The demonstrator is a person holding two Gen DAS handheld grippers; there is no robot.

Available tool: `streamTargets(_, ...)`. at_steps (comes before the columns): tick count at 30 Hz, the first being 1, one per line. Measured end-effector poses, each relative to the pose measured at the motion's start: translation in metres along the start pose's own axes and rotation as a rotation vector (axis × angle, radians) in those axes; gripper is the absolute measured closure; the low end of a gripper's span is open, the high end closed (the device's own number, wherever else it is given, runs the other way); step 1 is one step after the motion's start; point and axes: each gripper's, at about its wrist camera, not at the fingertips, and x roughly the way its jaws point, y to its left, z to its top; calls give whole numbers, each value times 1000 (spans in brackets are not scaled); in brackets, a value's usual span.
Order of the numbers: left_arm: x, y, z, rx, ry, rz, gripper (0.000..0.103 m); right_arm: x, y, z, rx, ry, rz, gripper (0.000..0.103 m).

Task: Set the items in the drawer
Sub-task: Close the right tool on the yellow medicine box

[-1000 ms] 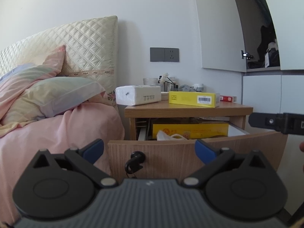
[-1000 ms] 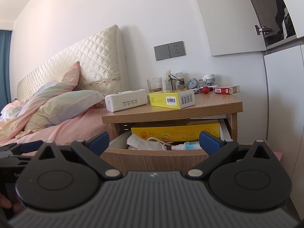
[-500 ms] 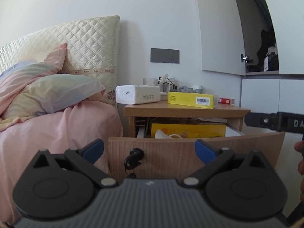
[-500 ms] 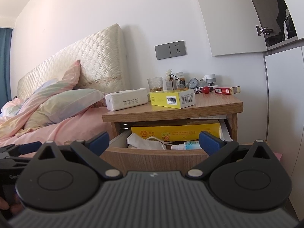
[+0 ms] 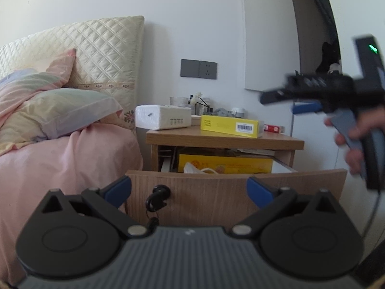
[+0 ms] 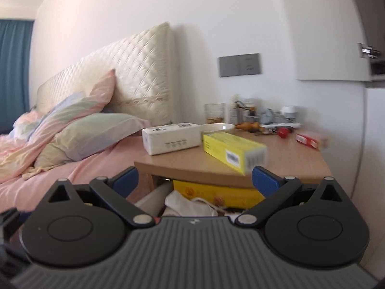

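**Wood drawer pulled out, both claws wide and empty**

Wood-grain drawer [image 5: 231, 192] stands pulled out below the bedside worktop [image 5: 223, 139], its front panel straight ahead of my left claw [image 5: 189, 190]. That claw has its blue pads spread wide apart with nothing between them. A black knob [image 5: 158, 193] sits on the drawer front near the left pad. Inside the drawer I see a flat yellow package [image 5: 226, 163] with a white bag [image 5: 195, 168] lying in front of it.

My right claw [image 6: 196, 177] is up higher, level with the worktop's front edge, its pads also spread apart and holding nothing. From the left view it shows blurred at the right, gripped in my right hand [image 5: 356, 134]. Just ahead of it a yellow box [image 6: 233, 151] with a barcode lies on the worktop, one end reaching the front edge, close to the right pad; I cannot tell whether they touch. Beside the box rests a white tissue pack [image 6: 170, 138], and behind them a white dish [image 6: 217, 127]. A glass [image 6: 214, 113], small bottles and clutter line the wall side, and a red box [image 6: 310, 141] lies far right. Pink bedding [image 6: 84, 166] and pillows flank the worktop on the left.
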Motion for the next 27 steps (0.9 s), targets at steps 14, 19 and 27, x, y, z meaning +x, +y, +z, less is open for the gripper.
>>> streamTargets(14, -3, 3, -1, -19, -1, -37, 0, 175, -57, 74, -97, 372, -57, 0)
streamTargets(19, -2, 6, -1, -26, 1, -25, 0, 208, -62, 72, -125, 431, -72, 1)
streamTargets(27, -2, 6, -1, -25, -3, -28, 0, 236, -76, 58, -76, 514, -71, 28)
